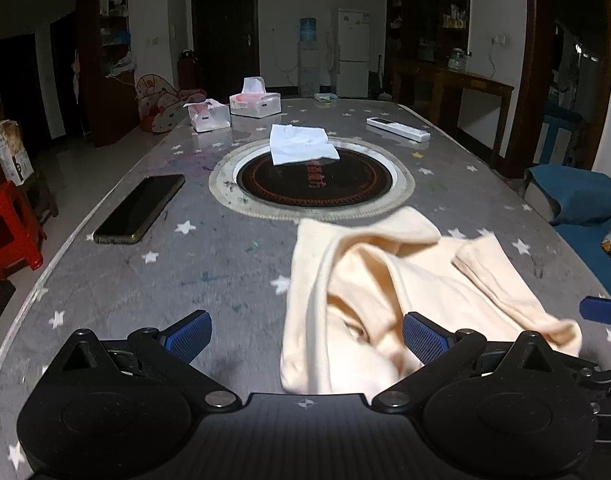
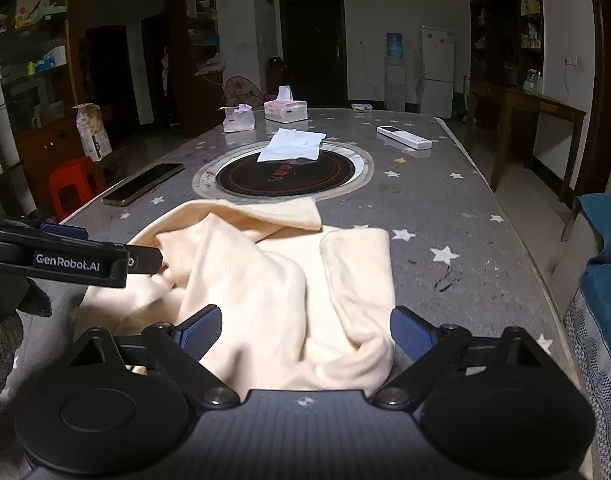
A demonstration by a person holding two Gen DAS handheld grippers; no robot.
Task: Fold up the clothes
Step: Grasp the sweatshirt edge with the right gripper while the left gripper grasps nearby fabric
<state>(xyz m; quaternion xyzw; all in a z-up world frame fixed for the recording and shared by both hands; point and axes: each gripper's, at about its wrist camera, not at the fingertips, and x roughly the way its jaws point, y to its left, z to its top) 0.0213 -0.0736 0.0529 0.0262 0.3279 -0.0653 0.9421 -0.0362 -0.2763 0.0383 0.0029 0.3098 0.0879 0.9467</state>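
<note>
Cloth dominates both views: a cream garment (image 1: 389,292) lies crumpled on the near part of the grey star-patterned worktop (image 1: 153,280), just short of the round dark inset plate (image 1: 317,184) at the worktop's middle. The left gripper (image 1: 305,338) has its fingers (image 1: 189,334) spread wide; its right finger rests against the garment's near folds while the left one is over bare worktop, nothing pinched between them. The right gripper (image 2: 303,330) likewise has its fingers (image 2: 199,332) spread, with the cream garment (image 2: 273,280) bunched in the gap between them but not clamped.

Only the right wrist view shows the left gripper from the side, a black bar labelled GenRobot.AI at the garment's left edge. The left wrist view catches just a blue fingertip of the right gripper at its right border.

Both views show a folded white cloth (image 1: 301,144) on the far rim of the inset plate, a black phone (image 1: 141,208) to the left, a white remote (image 1: 397,127) to the right, and two tissue boxes (image 1: 254,102) further back. A red stool (image 2: 75,184) stands on the floor to the left.
</note>
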